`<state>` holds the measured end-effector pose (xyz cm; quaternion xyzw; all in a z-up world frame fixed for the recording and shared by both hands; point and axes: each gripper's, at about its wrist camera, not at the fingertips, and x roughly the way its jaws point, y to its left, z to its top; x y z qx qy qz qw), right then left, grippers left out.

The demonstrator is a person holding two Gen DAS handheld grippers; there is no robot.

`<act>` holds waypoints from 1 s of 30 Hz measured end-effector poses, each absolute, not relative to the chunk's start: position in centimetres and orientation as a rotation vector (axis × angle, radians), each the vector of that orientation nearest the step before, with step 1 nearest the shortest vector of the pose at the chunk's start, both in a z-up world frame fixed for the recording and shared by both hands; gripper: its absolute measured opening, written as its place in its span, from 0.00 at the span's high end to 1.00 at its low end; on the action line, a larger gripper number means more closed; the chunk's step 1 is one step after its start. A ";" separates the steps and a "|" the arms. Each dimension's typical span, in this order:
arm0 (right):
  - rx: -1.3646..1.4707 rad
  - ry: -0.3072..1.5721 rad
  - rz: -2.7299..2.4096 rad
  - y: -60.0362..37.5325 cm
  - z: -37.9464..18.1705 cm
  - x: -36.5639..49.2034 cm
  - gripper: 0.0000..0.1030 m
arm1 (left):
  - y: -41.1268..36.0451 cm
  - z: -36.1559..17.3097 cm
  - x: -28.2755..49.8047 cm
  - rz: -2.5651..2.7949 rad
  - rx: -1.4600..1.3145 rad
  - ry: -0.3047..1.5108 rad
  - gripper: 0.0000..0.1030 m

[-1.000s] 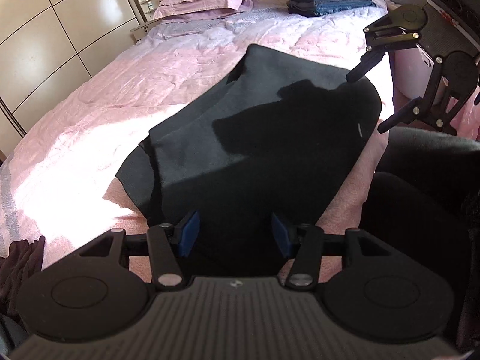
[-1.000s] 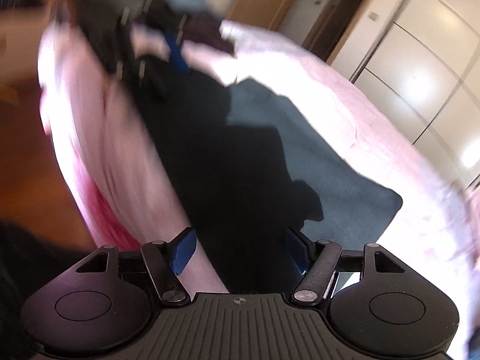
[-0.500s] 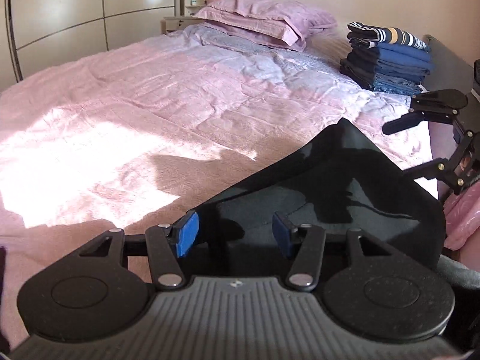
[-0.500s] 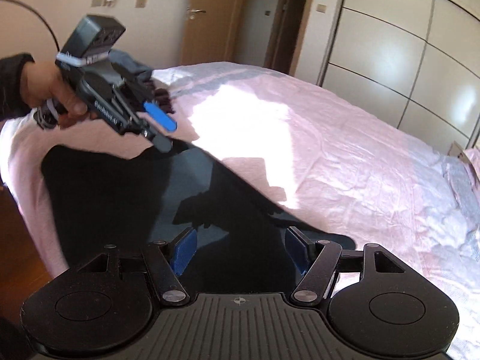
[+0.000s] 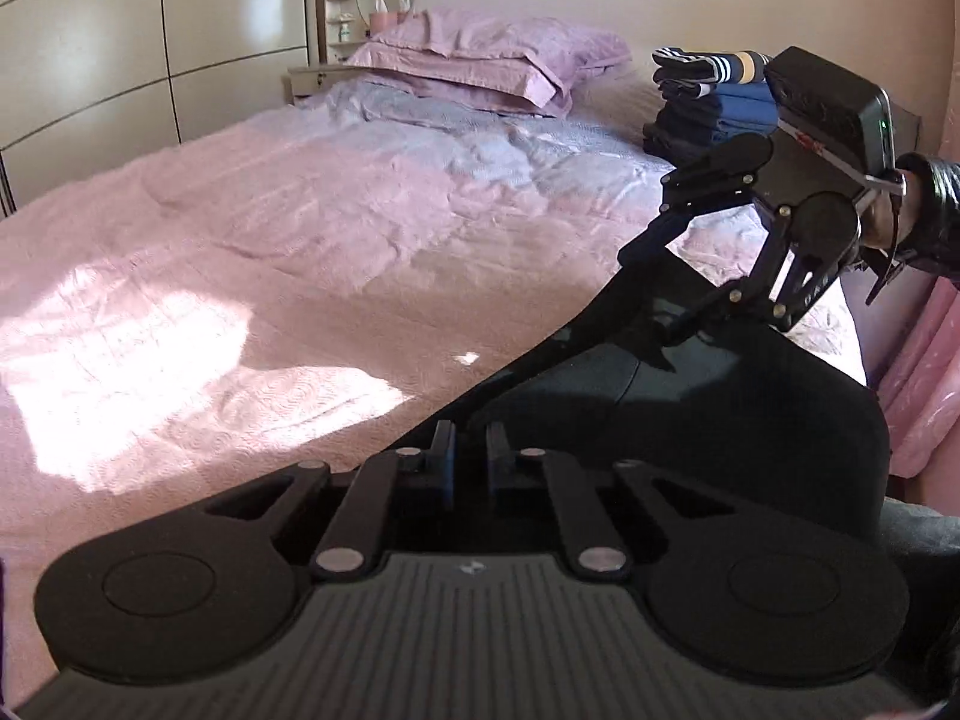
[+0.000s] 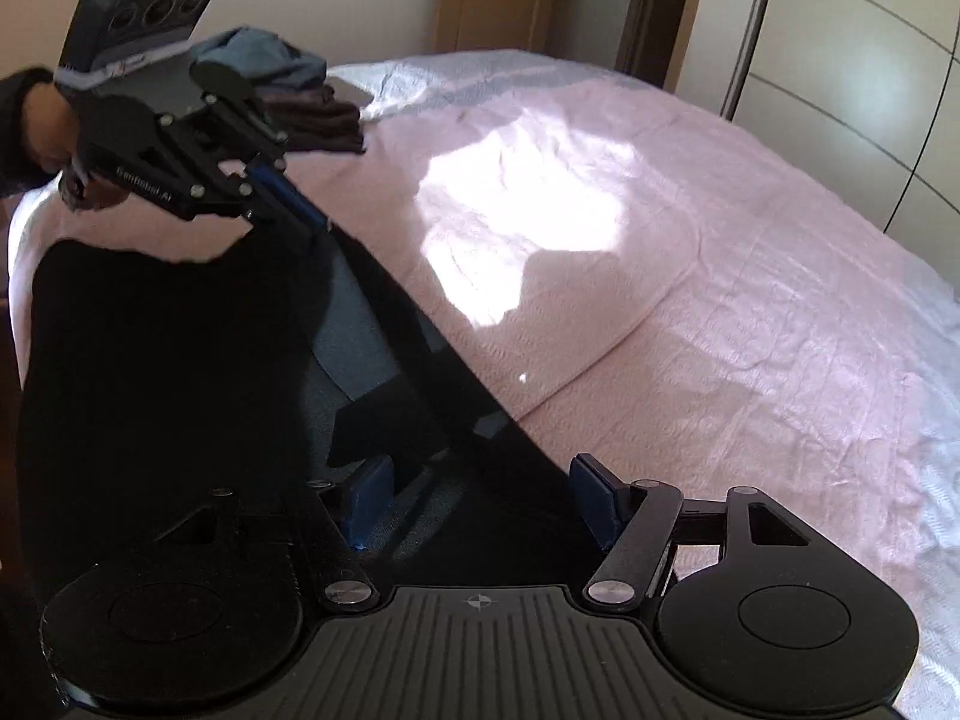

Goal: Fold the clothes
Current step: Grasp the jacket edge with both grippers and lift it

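**Left tongs bite the cloth edge; right tongs wait wide**

Since a second ago my left tongs (image 5: pixel 468 456) have gone from half apart to pinched together on the far edge of the dark cloth (image 5: pixel 690 420), and both hands have swung across the bed (image 5: pixel 300 252) to that edge.

My right tongs (image 6: pixel 480 501) stand wide apart — the cloth lies between the blue pads (image 6: pixel 591 501) but I see no pad pressing it, so I judge that end not yet gripped.

The cloth sits at the near side of the bed, its lifted edge running as a taut straight line from one pair of tongs to the other. That line is the long axis I have to respect. Each hand is at its own end of it (the left at the end toward the foot, the right toward the folded stack (image 5: pixel 708 102)), so neither needs to reach.

My next move, I reckon, is to close the right tongs on the edge — then carry both ends together.
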<state>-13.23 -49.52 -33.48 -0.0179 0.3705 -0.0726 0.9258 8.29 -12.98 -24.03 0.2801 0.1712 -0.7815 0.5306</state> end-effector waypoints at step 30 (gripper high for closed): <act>-0.114 0.767 -0.127 -48.5 -33.8 -12.1 0.67 | -15.3 -28.1 8.9 -1.787 0.677 0.428 0.92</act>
